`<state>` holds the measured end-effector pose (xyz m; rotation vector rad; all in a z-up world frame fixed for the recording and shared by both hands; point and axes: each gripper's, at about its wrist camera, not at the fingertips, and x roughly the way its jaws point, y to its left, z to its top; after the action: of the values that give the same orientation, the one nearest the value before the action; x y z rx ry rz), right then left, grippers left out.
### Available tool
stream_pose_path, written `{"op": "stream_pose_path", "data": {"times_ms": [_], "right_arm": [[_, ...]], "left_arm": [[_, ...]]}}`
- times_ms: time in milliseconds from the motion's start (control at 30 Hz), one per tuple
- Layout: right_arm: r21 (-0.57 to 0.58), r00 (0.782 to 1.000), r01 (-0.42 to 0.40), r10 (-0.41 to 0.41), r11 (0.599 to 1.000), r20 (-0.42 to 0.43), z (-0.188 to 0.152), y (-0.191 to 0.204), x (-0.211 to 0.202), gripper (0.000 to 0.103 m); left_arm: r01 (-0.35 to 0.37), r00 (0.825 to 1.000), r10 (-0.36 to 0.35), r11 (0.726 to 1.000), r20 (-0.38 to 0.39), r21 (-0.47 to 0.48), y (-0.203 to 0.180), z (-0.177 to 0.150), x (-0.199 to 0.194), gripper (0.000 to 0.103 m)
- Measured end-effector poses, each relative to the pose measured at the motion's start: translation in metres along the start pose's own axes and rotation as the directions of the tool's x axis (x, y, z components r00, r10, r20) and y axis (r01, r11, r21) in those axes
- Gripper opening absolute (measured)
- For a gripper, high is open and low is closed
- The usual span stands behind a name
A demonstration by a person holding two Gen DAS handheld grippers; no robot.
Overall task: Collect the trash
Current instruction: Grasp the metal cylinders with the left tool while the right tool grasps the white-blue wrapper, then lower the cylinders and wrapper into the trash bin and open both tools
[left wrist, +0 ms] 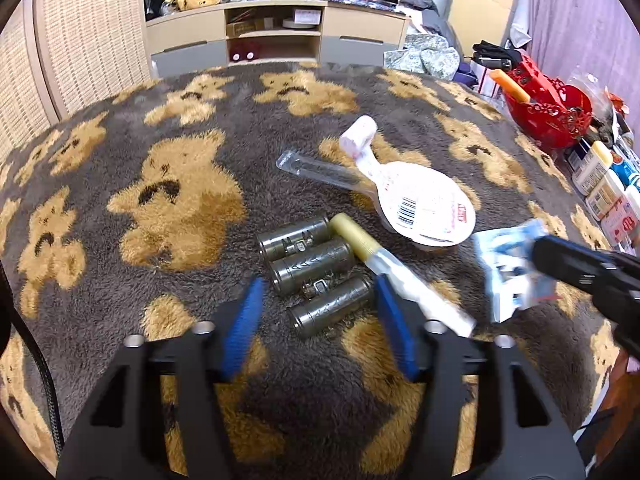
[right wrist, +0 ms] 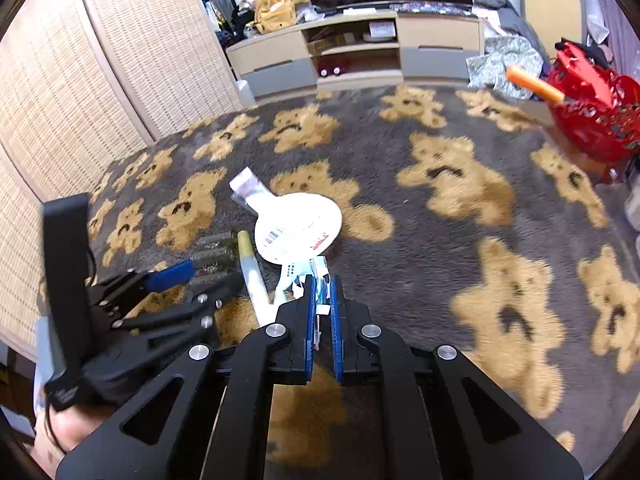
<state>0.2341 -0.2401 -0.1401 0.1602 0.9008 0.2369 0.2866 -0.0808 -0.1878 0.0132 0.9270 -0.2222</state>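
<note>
My left gripper [left wrist: 318,296] is open, its blue pads on either side of the nearest of three grey metal cylinders [left wrist: 310,274] lying on the bear-patterned rug. A yellow-capped tube in a clear wrapper [left wrist: 384,264] lies just right of them. Beyond sit a white round lid with a barcode [left wrist: 426,206], a clear plastic tube package [left wrist: 320,170] and a pink-white roll [left wrist: 358,136]. My right gripper [right wrist: 323,284] is shut on a crumpled blue-white wrapper [right wrist: 304,276], also seen in the left wrist view [left wrist: 508,268].
A red basket [left wrist: 548,108] with an orange stick stands at the rug's far right, beside bottles and boxes [left wrist: 604,184]. A woven screen [right wrist: 100,72] lines the left. A TV cabinet [left wrist: 276,36] stands at the back.
</note>
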Motion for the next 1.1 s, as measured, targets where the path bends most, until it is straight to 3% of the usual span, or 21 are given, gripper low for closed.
{"op": "stream_pose_path", "data": {"times_ms": [133, 500, 633, 833, 1100], "right_arm": [[0.002, 1.0, 0.016, -0.016, 1.0, 0.014, -0.001, -0.007, -0.013, 0.009], [-0.006, 1.0, 0.016, -0.015, 1.0, 0.018, -0.037, -0.004, -0.05, 0.009], [-0.019, 1.0, 0.011, -0.01, 1.0, 0.027, -0.058, 0.003, -0.073, 0.009], [-0.031, 0.999, 0.008, -0.006, 0.999, 0.053, -0.1, 0.018, -0.106, 0.009], [-0.014, 1.0, -0.013, 0.014, 1.0, 0.024, -0.156, 0.03, -0.123, 0.009]], "left_arm": [[-0.002, 1.0, 0.002, 1.0, -0.001, 0.0, 0.002, -0.002, -0.004, 0.041], [0.01, 0.999, -0.011, 0.999, 0.033, 0.047, 0.003, -0.037, -0.058, 0.04], [0.015, 0.998, -0.021, 0.995, 0.059, 0.096, -0.002, -0.065, -0.096, 0.04], [0.049, 0.995, -0.056, 0.995, 0.086, 0.089, -0.002, -0.114, -0.143, 0.04], [0.08, 0.994, -0.085, 0.995, 0.075, 0.065, 0.0, -0.182, -0.171, 0.04]]}}
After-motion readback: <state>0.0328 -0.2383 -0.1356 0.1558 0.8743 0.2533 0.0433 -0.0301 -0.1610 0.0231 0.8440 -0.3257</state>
